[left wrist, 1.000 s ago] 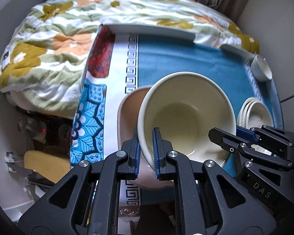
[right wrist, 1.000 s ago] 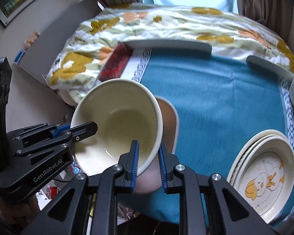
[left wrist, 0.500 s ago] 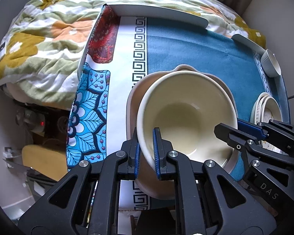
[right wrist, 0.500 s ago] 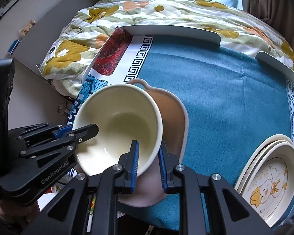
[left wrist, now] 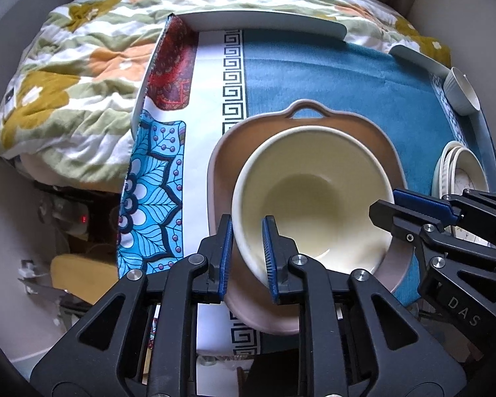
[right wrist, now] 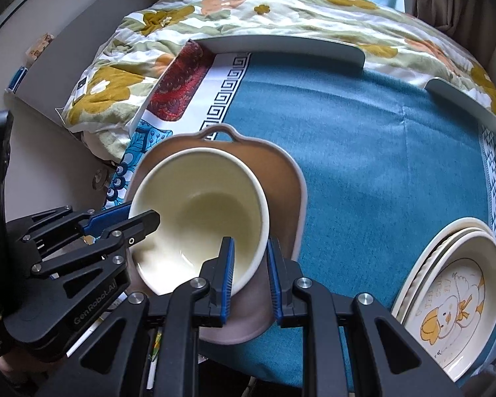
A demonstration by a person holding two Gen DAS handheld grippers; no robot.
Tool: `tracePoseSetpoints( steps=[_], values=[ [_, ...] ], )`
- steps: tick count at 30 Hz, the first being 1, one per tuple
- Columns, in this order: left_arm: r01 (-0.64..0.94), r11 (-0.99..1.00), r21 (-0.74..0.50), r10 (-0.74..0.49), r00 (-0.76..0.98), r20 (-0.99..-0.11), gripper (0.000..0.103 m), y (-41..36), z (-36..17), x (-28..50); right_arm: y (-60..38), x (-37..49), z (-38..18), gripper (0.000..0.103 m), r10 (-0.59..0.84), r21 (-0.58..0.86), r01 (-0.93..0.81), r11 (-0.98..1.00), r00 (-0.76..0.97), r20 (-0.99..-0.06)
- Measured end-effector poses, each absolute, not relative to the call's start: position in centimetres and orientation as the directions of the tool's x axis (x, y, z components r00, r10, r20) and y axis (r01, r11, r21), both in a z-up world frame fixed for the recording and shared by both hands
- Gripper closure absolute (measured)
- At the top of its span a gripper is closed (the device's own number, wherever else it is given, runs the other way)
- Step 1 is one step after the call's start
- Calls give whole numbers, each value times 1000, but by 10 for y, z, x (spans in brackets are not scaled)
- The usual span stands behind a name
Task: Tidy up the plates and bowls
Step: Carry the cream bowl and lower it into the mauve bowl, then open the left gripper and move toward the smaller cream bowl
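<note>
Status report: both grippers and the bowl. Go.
Left gripper jaws just opening, cream bowl rim between them. Right gripper shut on the rim. Bowl down in pink handled dish; nothing blocking.

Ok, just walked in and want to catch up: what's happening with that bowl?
A person holding two hand-held grippers is nesting the cream bowl in the pinkish handled dish on the blue tablecloth. The right hand-held gripper is shut on the bowl's rim. The jaws of the left hand-held gripper have just been opening, the opposite rim loose between them. The bowl looks set down in the dish.
</note>
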State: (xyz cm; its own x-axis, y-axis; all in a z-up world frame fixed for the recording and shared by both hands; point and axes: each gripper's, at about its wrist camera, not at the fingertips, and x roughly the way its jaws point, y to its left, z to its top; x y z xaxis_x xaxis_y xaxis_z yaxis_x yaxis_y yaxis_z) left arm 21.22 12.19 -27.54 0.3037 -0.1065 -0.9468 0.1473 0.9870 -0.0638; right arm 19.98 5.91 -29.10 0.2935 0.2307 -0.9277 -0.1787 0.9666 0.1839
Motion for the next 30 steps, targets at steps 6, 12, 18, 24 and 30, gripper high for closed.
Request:
tracePoseSetpoints(
  steps=[6, 12, 18, 24, 30],
  values=[
    [148, 987, -55, -101, 319, -942, 87, 122, -268, 206, 61, 195, -283, 85, 235, 179, -196, 964, 316, -919],
    [149, 986, -75, -127, 381, -916, 87, 121, -236, 192, 54, 183, -263, 85, 243, 178, -208, 962, 353, -903],
    [209, 971, -115, -208, 501, -840, 12, 97, -187, 181, 12, 164, -222, 80, 282, 221, -186, 957, 439, -853],
    [286, 946, -153, -296, 568, -768, 0, 52, -149, 187, -73, 149, -195, 13, 216, 256, 2, 967, 532, -819],
    [357, 924, -139, -331, 562, -758, 0, -13, -129, 213, -171, 144, -181, 13, 67, 191, 167, 967, 557, -828]
  ],
)
